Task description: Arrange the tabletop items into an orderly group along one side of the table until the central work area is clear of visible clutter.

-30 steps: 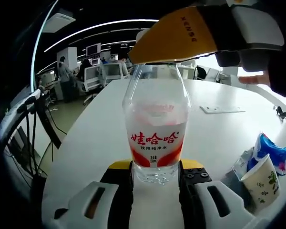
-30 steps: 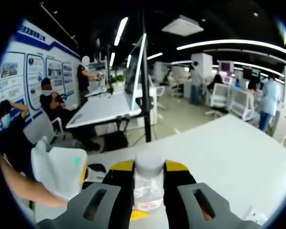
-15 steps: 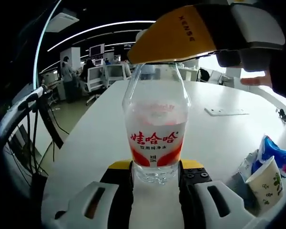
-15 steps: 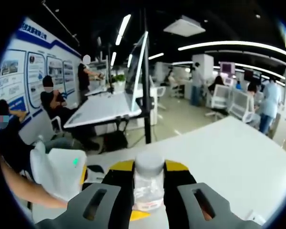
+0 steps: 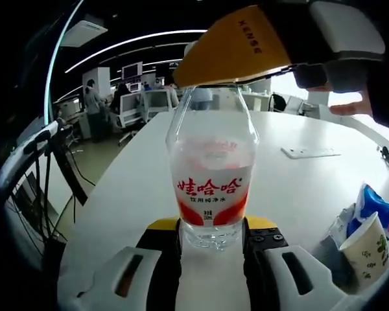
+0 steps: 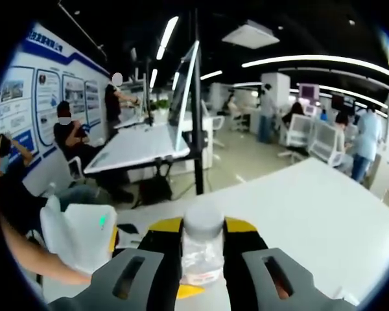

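- Water bottle [image 5: 212,188]: upright on the white table [image 5: 298,181], long axis vertical.
- Left gripper [image 5: 212,241]: clamped its base.
- Right gripper [image 6: 202,249]: clamped its cap [image 6: 203,222] from above.
- Paper cup [image 5: 366,246]: beside the bottle.

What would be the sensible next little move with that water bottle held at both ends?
Probably carry the water bottle toward the paper cup and blue packet at the table's edge. The left gripper clamps its base and the right gripper grips its white cap, so it seems secured for moving.
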`<state>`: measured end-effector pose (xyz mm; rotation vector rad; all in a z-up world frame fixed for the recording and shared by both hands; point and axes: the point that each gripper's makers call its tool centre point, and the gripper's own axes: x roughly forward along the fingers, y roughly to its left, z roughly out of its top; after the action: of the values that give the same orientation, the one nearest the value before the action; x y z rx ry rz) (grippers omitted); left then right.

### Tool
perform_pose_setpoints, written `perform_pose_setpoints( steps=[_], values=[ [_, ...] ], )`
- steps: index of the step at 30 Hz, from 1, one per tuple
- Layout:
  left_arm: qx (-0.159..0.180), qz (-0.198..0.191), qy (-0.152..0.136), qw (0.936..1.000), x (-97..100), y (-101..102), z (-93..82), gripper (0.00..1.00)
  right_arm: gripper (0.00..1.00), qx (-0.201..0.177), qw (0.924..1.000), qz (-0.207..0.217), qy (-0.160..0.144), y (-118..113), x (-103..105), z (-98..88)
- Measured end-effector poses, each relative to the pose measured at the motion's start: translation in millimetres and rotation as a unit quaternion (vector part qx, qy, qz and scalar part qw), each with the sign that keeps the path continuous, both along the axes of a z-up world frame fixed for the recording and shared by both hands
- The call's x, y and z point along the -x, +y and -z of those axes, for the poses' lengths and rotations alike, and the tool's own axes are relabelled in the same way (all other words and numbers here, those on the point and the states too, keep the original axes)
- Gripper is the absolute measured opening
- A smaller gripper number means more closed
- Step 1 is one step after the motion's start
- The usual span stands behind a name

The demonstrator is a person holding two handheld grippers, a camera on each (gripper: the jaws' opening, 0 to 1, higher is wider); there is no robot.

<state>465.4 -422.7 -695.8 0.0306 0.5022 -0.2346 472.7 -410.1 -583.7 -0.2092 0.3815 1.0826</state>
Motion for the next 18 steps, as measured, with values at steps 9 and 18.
perform_pose_setpoints(
  steps=[9, 18],
  values=[
    [0.003, -0.005, -0.002, 1.0, 0.7, -0.6, -0.1, 0.35, 0.2, 0.001, 1.0, 0.003, 0.006, 0.5, -0.8, 0.6],
    [0.013, -0.011, -0.013, 0.9998, -1.1, 1.0, -4.8, 0.36, 0.23, -0.003, 0.9999, 0.01, 0.009, -0.8, -3.8, 0.8]
  ],
)
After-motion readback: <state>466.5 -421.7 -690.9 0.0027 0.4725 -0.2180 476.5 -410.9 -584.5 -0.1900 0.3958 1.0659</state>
